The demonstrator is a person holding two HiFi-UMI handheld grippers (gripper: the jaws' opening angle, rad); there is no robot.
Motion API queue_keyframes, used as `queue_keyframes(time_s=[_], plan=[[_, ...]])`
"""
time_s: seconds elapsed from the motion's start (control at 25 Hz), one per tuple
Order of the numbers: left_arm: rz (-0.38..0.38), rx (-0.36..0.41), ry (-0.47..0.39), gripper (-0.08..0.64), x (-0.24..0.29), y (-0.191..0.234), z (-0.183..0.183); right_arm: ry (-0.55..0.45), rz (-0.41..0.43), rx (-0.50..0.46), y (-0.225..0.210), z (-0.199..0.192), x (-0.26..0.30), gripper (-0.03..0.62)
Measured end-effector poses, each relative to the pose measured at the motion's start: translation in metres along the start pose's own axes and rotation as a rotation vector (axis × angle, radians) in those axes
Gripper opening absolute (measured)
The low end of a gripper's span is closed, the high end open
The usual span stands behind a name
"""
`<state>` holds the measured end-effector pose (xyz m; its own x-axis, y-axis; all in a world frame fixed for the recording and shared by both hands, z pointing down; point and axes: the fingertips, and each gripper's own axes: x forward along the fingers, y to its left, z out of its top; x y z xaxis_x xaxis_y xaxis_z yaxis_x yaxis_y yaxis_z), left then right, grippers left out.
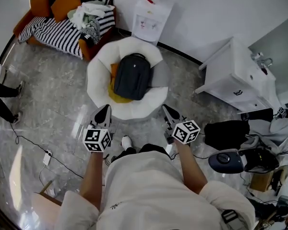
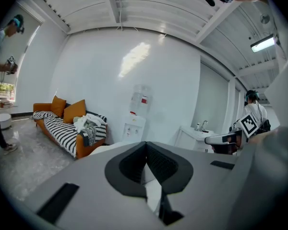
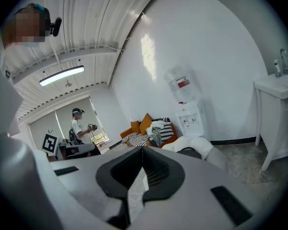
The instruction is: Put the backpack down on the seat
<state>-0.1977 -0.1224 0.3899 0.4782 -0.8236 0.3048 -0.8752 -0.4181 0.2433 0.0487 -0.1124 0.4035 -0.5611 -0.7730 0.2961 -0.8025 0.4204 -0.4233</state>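
Note:
A dark backpack [image 1: 132,75] lies on the round white seat [image 1: 99,66], over a yellow cushion [image 1: 116,96]. My left gripper [image 1: 103,111] and right gripper [image 1: 167,110] hover side by side just in front of the seat's near rim, both shut and empty, clear of the backpack. In the right gripper view the backpack's top [image 3: 189,153] shows on the seat [image 3: 201,145] beyond the closed jaws [image 3: 143,149]. The left gripper view shows closed jaws [image 2: 146,144] with only the seat's pale edge [image 2: 102,148] behind them.
An orange sofa [image 1: 55,8] with a striped cover and clothes stands at the back left, a water dispenser [image 1: 152,14] behind the seat, a white sink cabinet [image 1: 238,75] at right. Bags and gear [image 1: 240,150] litter the floor at right. A cable and power strip [image 1: 47,156] lie at left.

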Motion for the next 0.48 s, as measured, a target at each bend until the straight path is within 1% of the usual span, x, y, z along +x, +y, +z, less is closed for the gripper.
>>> queue_keyframes(time_s=[0.08,0.2,0.4,0.48], plan=[[-0.005,0.010,-0.001,0.017,-0.007,-0.009,0.002,-0.016,0.003,0.004,-0.001,0.004,-0.011,0.025],[-0.020,0.040,-0.005,0.017,-0.015,-0.034,0.005,-0.029,0.015,-0.011,0.000,0.007,-0.030,0.025],[0.019,0.040,-0.024,0.017,-0.031,-0.067,0.003,-0.008,0.049,-0.117,0.009,0.006,-0.071,0.025],[0.029,0.038,-0.028,0.017,-0.038,-0.083,0.001,0.001,0.064,-0.138,0.010,0.004,-0.090,0.025]])
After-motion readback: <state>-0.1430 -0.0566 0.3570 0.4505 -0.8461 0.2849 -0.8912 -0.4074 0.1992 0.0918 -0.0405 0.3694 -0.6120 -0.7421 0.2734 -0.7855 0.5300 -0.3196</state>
